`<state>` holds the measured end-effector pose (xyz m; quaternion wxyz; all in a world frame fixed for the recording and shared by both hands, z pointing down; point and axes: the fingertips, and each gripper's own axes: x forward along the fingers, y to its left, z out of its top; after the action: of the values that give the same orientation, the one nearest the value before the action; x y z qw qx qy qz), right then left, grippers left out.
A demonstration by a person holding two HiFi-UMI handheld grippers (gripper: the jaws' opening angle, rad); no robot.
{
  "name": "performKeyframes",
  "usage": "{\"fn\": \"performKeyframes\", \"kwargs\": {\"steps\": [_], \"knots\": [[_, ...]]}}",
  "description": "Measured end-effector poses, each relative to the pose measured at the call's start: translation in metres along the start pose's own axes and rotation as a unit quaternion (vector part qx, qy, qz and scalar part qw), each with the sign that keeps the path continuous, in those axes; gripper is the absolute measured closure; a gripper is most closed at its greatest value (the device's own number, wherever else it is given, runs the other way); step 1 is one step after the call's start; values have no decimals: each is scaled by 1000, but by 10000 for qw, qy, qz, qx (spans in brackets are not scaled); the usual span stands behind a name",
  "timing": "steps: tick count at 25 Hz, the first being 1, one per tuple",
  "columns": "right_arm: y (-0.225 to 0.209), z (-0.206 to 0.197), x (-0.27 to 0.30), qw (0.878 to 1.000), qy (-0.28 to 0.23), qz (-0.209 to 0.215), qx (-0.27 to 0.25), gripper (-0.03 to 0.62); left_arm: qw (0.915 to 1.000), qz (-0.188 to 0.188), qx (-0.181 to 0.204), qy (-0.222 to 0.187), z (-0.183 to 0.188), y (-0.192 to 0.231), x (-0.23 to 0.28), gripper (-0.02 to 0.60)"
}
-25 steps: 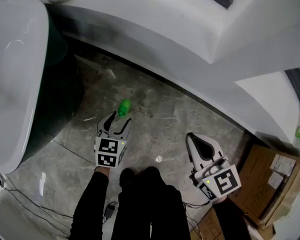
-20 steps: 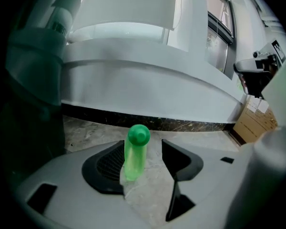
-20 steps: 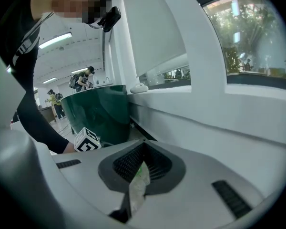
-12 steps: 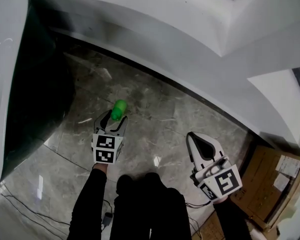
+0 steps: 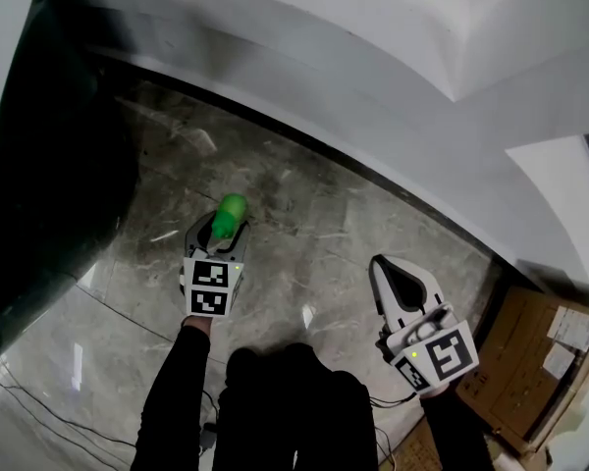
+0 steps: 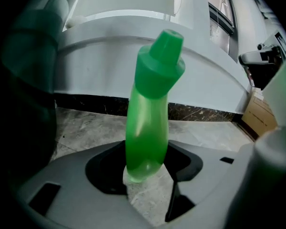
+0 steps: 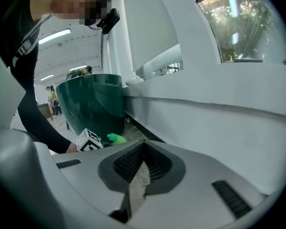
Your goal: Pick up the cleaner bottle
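the green cleaner bottle (image 6: 148,123) is between the two jaws of the left tool (image 6: 145,175). it stands almost straight up, leaning a little, with its cap on top. the jaws sit right against its lower sides, one on each side, so i think the tool is holding the bottle. i cannot tell if the bottom of the bottle is on the grey stone floor (image 5: 324,234) or just above it.

from above, the bottle (image 5: 226,216) pokes out of the front of the left tool (image 5: 216,234), out in front of the person's feet. a big dark green tub (image 5: 59,165) is off to the left. a long white ledge (image 5: 373,86) runs along behind the bottle.

the right tool (image 5: 393,278) is well apart from the bottle, over on the right near a brown box (image 5: 530,351). its jaws are pulled in tight with only a thin slit between them, and nothing is in them.

i think this is the grabbing step, and it looks nearly done. the next move should be a lift straight up. the squeeze has to stay firm, because the bottle is smooth and round and could slip or tip over. the right tool has no job here, i think.
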<state>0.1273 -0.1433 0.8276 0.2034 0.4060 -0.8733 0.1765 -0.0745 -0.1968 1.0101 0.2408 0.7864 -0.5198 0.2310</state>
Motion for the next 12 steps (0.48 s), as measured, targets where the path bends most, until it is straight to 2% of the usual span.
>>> {"fn": "performKeyframes", "kwargs": {"steps": [3,12], "knots": [[0,-2,2,10000,-16,11,11,592,9999,112,-5,-46,0,4,0,378],[2,-1,-2,10000,7,-17,-48,592,9998,197,-46,-89,1,9,-6,396]]}}
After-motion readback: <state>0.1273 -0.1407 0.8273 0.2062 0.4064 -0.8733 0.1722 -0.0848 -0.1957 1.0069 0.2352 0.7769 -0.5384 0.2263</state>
